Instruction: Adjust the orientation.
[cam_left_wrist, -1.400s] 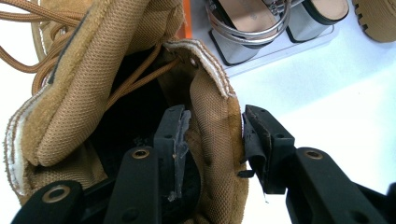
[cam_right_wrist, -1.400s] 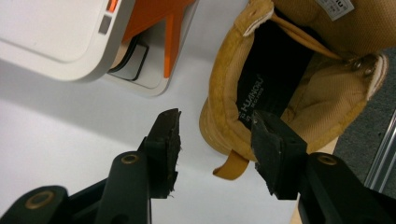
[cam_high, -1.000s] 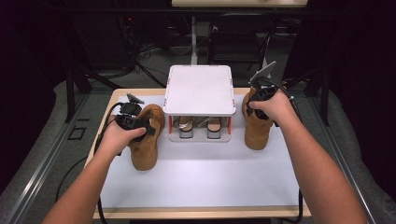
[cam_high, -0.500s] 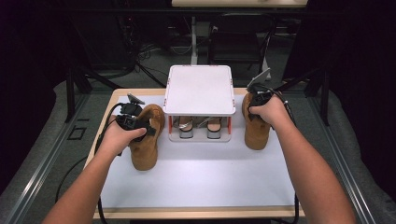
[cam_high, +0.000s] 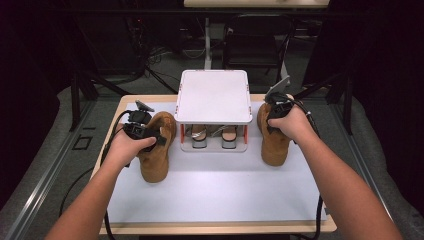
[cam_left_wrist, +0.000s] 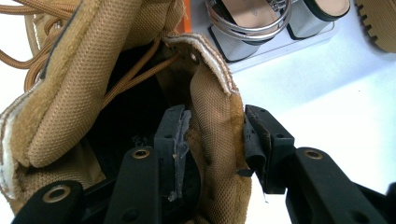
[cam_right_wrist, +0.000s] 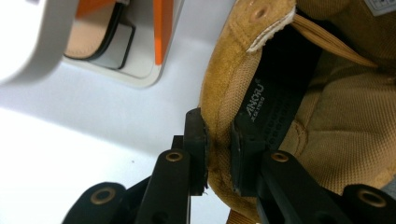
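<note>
Two tan lace-up boots stand on the white table top, one on each side of a white shoe rack (cam_high: 213, 95). The left boot (cam_high: 156, 159) has my left gripper (cam_high: 154, 137) at its top. In the left gripper view that gripper (cam_left_wrist: 215, 133) is shut on the left boot's padded collar (cam_left_wrist: 212, 107), one jaw inside the opening and one outside. My right gripper (cam_high: 276, 119) sits on the right boot (cam_high: 274, 146). Its jaws have just been closing. In the right gripper view the gripper (cam_right_wrist: 218, 128) pinches that boot's collar (cam_right_wrist: 219, 98).
Under the rack's white top stand two light-soled shoes (cam_high: 214, 136) on the lower shelf, between orange posts. They also appear in the left gripper view as shoes (cam_left_wrist: 252, 14) with metal rings. Bare white table top (cam_high: 215, 190) lies in front of the boots. A dark chair (cam_high: 255, 45) stands beyond the table.
My right hand has come down a little onto the right boot and its jaws have closed on the collar. The left hand and the left boot have not moved.
</note>
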